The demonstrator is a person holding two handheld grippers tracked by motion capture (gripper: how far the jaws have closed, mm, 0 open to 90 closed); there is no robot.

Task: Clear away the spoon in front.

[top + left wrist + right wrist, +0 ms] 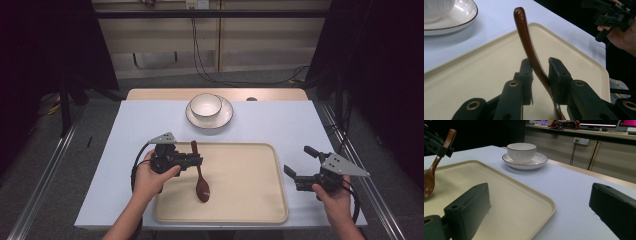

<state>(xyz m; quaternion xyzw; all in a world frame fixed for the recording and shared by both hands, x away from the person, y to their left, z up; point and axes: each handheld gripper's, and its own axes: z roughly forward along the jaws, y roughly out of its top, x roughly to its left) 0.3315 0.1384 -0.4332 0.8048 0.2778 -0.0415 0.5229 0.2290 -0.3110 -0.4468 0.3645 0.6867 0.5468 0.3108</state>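
A dark brown wooden spoon (201,178) lies on the left part of a beige tray (242,192), its handle raised and pointing toward the far side. My left gripper (194,161) is shut on the spoon's handle (524,32) at mid-length, a jaw on either side. From the right gripper view the spoon (431,176) stands tilted, its bowl low by the tray floor (506,195). My right gripper (299,161) hovers open beyond the tray's right edge, its jaws wide apart and holding nothing.
A white bowl (206,105) sits on a dark-rimmed plate (224,117) at the far middle of the light blue tabletop (285,122). The bowl (521,151) stands beyond the tray's far rim. Dark curtains flank the table, and cables trail on the floor behind it.
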